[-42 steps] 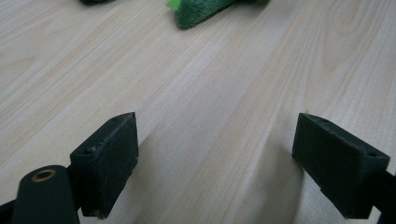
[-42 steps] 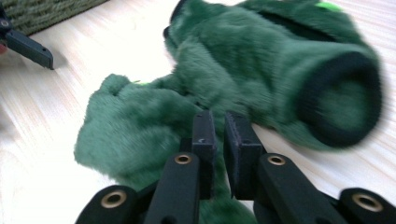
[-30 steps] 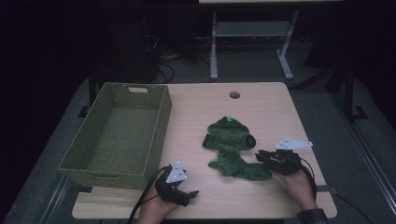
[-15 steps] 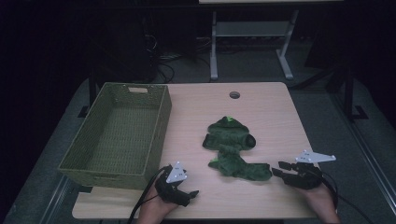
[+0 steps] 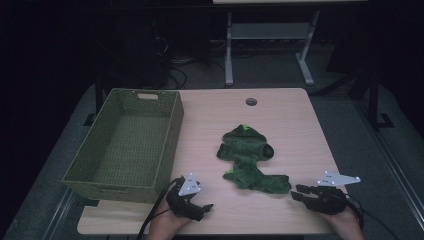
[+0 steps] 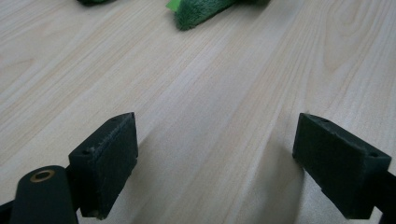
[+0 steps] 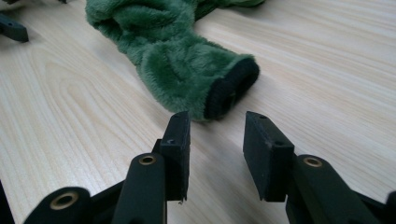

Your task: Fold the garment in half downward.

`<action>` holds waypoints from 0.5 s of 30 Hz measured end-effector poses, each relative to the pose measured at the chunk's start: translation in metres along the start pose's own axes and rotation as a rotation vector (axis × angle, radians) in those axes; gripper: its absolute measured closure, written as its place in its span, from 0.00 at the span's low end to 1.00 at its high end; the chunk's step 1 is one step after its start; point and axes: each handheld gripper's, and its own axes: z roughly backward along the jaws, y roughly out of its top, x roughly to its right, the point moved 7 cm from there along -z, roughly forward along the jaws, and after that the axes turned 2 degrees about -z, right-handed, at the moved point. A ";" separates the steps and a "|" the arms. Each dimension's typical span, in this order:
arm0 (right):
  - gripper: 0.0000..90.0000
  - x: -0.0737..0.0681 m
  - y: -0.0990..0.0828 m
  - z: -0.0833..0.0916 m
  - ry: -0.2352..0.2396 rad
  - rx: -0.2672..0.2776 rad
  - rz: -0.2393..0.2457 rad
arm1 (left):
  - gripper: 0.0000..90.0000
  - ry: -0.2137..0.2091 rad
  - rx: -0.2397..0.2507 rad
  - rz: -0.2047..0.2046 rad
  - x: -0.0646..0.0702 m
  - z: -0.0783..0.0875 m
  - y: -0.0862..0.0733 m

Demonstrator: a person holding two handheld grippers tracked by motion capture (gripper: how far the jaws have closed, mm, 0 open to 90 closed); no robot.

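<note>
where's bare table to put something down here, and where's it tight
Free: the far strip of table beyond the green plush garment, the gap between it and the wicker basket, and the right edge. Tight: the near edge, where the left tool and right tool flank the garment's cuff.

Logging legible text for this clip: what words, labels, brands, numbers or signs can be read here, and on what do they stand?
None can be read in any view.
Garment: a bright green patch near its top, no lettering legible.
Basket: plain weave, no label visible.
Table: bare wood grain with a round hole, unmarked.
</note>
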 end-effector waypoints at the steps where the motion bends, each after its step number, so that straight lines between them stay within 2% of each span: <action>1: 0.68 -0.001 0.000 -0.001 0.006 -0.007 -0.001 | 0.15 0.000 0.000 0.000 0.000 0.000 0.000; 7: 0.70 -0.003 0.002 -0.007 0.030 -0.016 0.002 | 0.15 0.000 -0.001 -0.001 0.000 0.000 0.000; 10: 0.74 -0.003 0.004 -0.009 0.039 -0.018 0.004 | 0.15 0.000 0.000 -0.002 0.000 0.000 0.000; 14: 0.92 -0.002 0.004 -0.012 0.041 -0.029 0.001 | 0.15 0.000 0.000 -0.001 0.000 0.000 0.000; 15: 0.93 -0.002 0.005 -0.012 0.043 -0.030 0.000 | 0.15 0.001 0.000 -0.001 0.000 0.000 0.000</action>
